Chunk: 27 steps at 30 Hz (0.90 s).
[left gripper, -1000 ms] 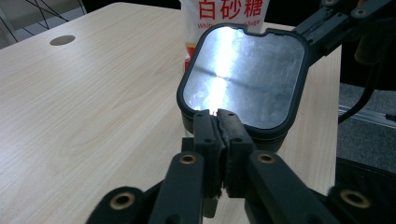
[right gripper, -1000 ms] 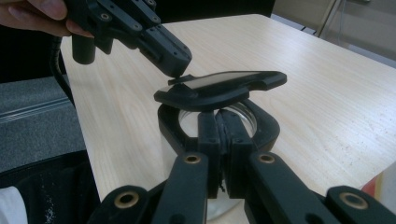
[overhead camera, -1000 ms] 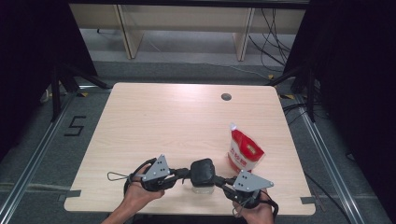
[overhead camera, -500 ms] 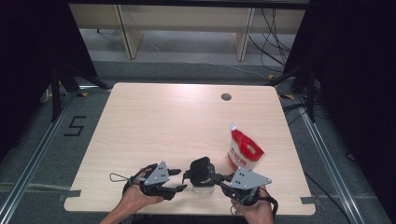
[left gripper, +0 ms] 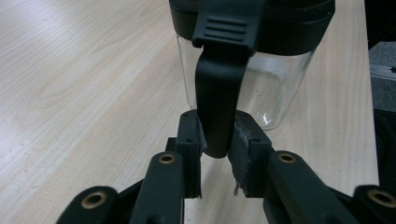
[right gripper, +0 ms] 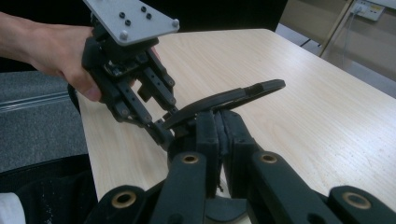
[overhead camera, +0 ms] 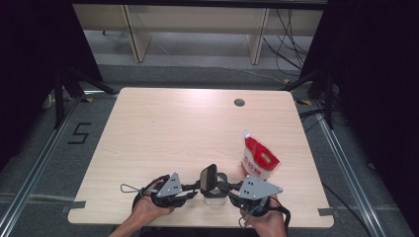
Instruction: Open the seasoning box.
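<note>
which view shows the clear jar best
The left gripper view: the jar is close up, its clear glass wall, black lid and clamped black strap plain. The high view shows it small between both grippers; the right gripper view shows mainly its raised lid flap.

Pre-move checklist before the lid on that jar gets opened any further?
1. Left gripper clamped on the black handle: ok.
2. Right gripper shut on the lid: cannot tell, contact is hidden.
3. Lid raised off the glass jar: ok, it stands tilted up.
4. Jar contents: ok, glass looks empty.
5. Red pouch apart from both grippers: ok.
6. Jar seated on the table: ok.
</note>
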Available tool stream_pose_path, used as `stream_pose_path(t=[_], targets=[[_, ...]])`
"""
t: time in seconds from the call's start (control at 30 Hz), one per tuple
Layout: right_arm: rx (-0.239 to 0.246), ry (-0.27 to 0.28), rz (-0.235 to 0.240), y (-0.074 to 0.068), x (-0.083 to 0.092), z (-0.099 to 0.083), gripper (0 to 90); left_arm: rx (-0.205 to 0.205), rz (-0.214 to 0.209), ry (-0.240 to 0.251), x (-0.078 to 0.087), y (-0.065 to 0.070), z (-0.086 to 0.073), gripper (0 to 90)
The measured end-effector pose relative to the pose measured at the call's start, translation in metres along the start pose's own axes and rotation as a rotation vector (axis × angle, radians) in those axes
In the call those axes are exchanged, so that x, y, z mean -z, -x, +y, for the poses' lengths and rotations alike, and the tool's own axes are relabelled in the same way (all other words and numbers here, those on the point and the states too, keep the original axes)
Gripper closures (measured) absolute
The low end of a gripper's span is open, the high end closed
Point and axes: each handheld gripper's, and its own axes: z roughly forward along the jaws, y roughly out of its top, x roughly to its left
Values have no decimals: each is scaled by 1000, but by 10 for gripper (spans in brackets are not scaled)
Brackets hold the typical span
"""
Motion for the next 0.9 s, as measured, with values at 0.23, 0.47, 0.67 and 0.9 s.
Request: stream_pose_path(t=[0.23,0.47,0.67,0.9], targets=[[3,18,7,-8,-4,11,872,-2,21,-18,1,2,2,742],[29,17,15,-13,-13,19,872,6,22,-13,0,2,2,743],[38,13,25,-17,-20,23,871,5,41,-13,0,5,2,743],[53,8,40,-22,-30,27,865,5,41,-17,-1,5,2,747]])
